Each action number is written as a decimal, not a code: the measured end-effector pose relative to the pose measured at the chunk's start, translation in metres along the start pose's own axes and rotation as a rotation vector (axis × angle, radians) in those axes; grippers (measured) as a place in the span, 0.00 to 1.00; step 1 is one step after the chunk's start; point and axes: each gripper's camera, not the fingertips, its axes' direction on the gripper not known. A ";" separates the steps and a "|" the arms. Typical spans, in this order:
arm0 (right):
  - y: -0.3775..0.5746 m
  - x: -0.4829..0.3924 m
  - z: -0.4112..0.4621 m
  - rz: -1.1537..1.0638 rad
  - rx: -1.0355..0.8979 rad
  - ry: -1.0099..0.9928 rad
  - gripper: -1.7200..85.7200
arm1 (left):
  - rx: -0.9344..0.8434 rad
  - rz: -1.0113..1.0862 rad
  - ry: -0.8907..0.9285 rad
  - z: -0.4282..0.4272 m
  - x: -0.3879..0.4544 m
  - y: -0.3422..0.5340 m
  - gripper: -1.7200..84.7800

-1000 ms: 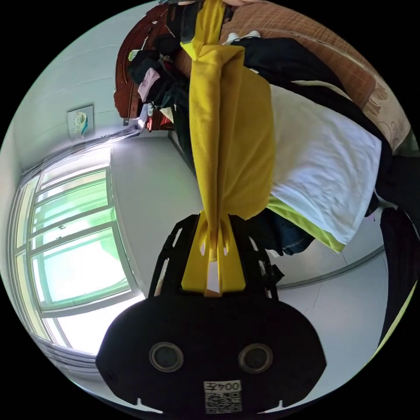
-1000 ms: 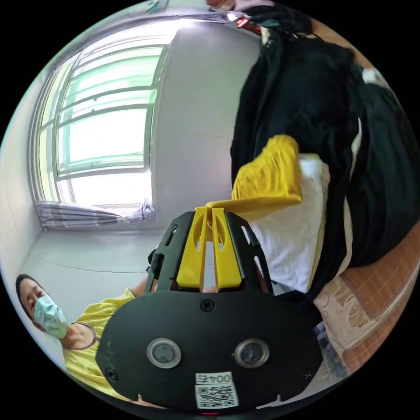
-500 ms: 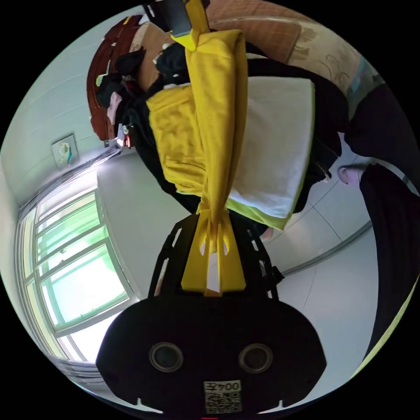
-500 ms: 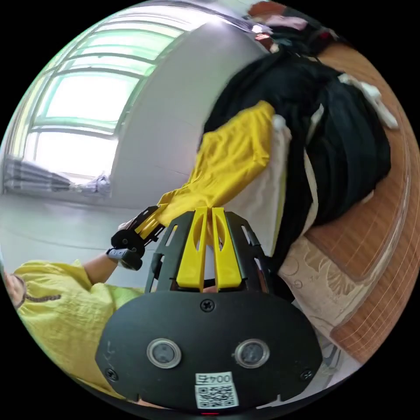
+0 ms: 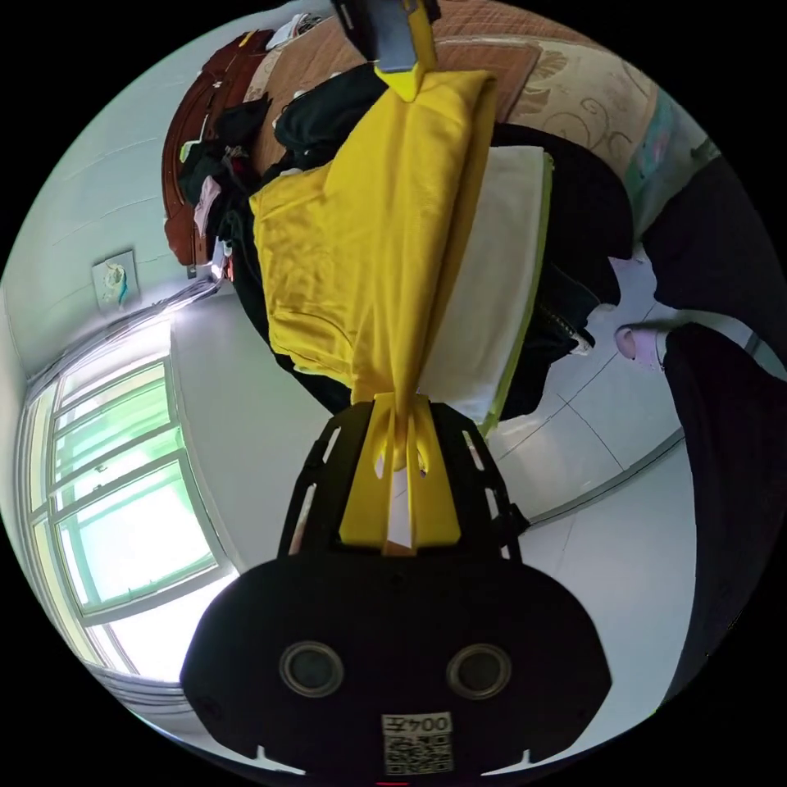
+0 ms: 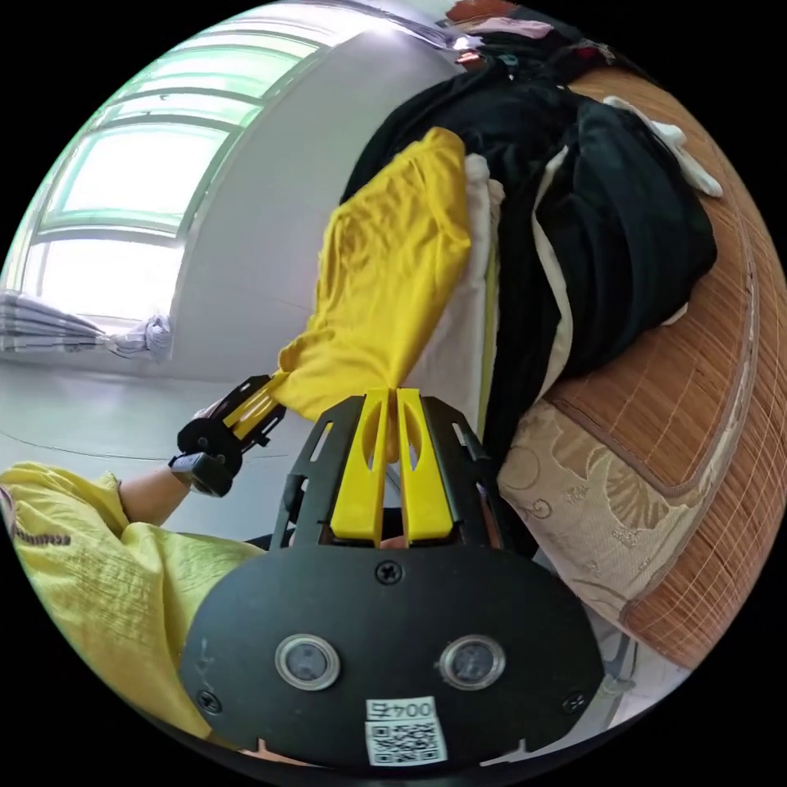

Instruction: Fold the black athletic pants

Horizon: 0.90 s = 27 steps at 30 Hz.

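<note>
since a second ago the yellow garment [image 5: 369, 246] has gone from a narrow hanging strip to a wider sheet, spread over the white folded piece [image 5: 492, 303] in my left gripper view. both views have swung too, so the window [image 5: 123, 492] sits lower and the woven mat [image 6: 697, 393] shows more in my right gripper view.

my left gripper [image 5: 399, 410] is closed on one corner of the yellow garment, both jaws pinching the cloth. my right gripper [image 6: 392, 402] is closed on another edge of the same garment [image 6: 385, 270], jaws narrow with the fabric between them. in the right gripper view my left gripper [image 6: 246, 410] shows off to the left, gripping its corner, with my hand and my yellow sleeve [image 6: 90, 557] behind it. in the left gripper view my right gripper [image 5: 402, 49] shows at the far end of the cloth.

each gripper body carries a white sticker with a square code and small characters; i cannot make them out properly.

the black athletic pants [image 6: 623, 221] lie in the dark heap on the mat, beyond the yellow garment and the white piece, to the right of my right jaws and apart from both grippers. i cannot tell exactly which of the dark cloths in the heap they are.
</note>
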 end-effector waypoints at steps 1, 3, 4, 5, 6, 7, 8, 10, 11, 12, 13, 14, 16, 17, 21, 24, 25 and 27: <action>0.000 0.006 0.005 0.017 -0.006 0.001 0.04 | -0.006 0.008 0.003 0.006 0.005 -0.002 0.06; -0.004 0.021 0.020 0.063 -0.018 0.025 0.04 | -0.013 0.001 0.015 0.013 0.004 -0.002 0.06; -0.005 0.023 0.023 0.068 -0.023 0.033 0.04 | -0.024 -0.010 0.032 0.018 0.000 -0.001 0.07; -0.007 0.024 0.027 0.068 -0.036 0.046 0.04 | -0.044 -0.004 0.064 0.025 -0.004 0.001 0.07; -0.008 0.024 0.030 0.057 -0.048 0.067 0.04 | -0.053 -0.003 0.076 0.028 -0.005 0.003 0.07; -0.009 0.023 0.033 0.050 -0.054 0.079 0.04 | -0.062 0.006 0.101 0.033 -0.007 0.007 0.08; -0.009 0.024 0.038 0.042 -0.068 0.100 0.04 | -0.071 0.018 0.115 0.038 -0.006 0.012 0.09; -0.010 0.029 0.051 0.045 -0.092 0.118 0.05 | -0.073 0.024 0.129 0.044 -0.005 0.021 0.11; -0.013 0.034 0.062 0.044 -0.110 0.133 0.05 | -0.073 0.019 0.166 0.047 -0.006 0.027 0.12; -0.015 0.039 0.073 0.045 -0.121 0.154 0.05 | -0.077 0.014 0.188 0.049 -0.008 0.031 0.12; -0.017 0.042 0.078 0.050 -0.127 0.157 0.05 | -0.082 -0.009 0.230 0.052 -0.011 0.038 0.12; -0.020 0.048 0.086 0.067 -0.138 0.147 0.06 | -0.096 -0.045 0.291 0.056 -0.018 0.047 0.12; -0.023 0.054 0.089 0.086 -0.156 0.129 0.07 | -0.123 -0.120 0.417 0.063 -0.033 0.063 0.12; -0.024 0.055 0.085 0.086 -0.166 0.131 0.09 | -0.130 -0.188 0.493 0.066 -0.047 0.075 0.11; -0.020 0.047 0.035 0.033 -0.057 0.147 0.13 | 0.015 -0.435 0.536 0.062 -0.105 0.106 0.08; -0.042 0.045 -0.013 -0.029 0.137 0.070 0.14 | 0.155 -0.568 0.574 0.077 -0.146 0.101 0.05; -0.050 0.045 -0.020 -0.041 0.168 0.065 0.14 | 0.175 -0.602 0.627 0.094 -0.157 0.093 0.04; -0.089 0.043 -0.037 -0.107 0.231 0.089 0.16 | 0.168 -0.624 0.670 0.123 -0.165 0.079 0.03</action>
